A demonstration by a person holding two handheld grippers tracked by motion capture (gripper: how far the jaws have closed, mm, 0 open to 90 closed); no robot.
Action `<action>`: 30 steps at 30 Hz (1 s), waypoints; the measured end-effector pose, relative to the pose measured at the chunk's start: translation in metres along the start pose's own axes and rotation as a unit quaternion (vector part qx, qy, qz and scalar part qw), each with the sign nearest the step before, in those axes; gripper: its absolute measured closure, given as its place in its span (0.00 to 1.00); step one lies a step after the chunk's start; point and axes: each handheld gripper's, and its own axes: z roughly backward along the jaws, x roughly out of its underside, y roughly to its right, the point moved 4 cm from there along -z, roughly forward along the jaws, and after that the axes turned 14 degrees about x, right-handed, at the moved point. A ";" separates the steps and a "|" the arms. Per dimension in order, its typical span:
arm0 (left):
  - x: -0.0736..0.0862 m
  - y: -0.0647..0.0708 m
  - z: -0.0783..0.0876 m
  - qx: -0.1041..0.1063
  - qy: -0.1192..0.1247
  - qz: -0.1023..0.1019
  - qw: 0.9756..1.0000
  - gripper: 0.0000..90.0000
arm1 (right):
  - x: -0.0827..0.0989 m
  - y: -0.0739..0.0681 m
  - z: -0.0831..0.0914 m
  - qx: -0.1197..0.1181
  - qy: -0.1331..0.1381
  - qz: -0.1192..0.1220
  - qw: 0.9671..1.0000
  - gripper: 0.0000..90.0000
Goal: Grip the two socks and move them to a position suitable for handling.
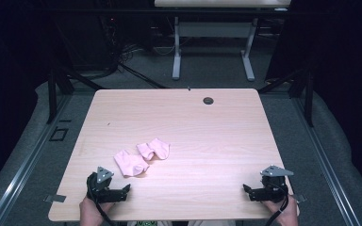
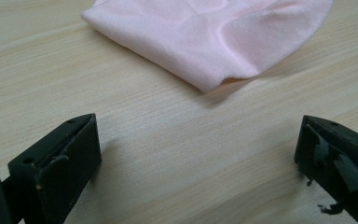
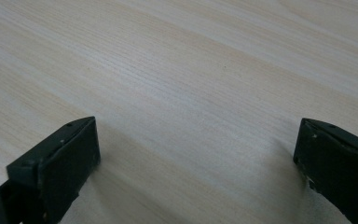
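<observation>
Two pink socks lie near the middle of the wooden table (image 1: 217,122), left of centre, so both hands can reach them. The near sock (image 1: 130,163) lies flat, just ahead of the left gripper (image 1: 127,189); the far sock (image 1: 154,149) touches it. That gripper's jaws stand wide apart with nothing between them, aimed at the sock edge, probably for a first pick. The right gripper (image 1: 246,189), jaws likewise apart and empty, rests well apart near the right edge.

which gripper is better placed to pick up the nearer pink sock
Left. The left gripper sits open just below the nearer pink sock, which lies ahead of its jaws; the right gripper is far across the table.
</observation>
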 end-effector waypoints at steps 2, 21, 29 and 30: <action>0.000 0.000 0.000 0.000 0.000 0.002 1.000 0.00 | -0.001 0.002 -0.001 -0.002 -0.002 0.002 1.000 0.00; -0.012 -0.003 0.015 0.029 -0.012 0.020 0.999 0.00 | -0.001 0.003 -0.003 0.003 0.003 -0.009 1.000 0.00; -0.049 0.004 0.034 0.044 -0.022 -0.002 0.999 0.00 | -0.002 0.004 -0.003 0.005 0.002 -0.008 1.000 0.00; -0.055 0.005 0.035 0.050 -0.026 -0.004 0.998 0.00 | -0.002 0.004 -0.003 0.006 0.002 -0.009 1.000 0.00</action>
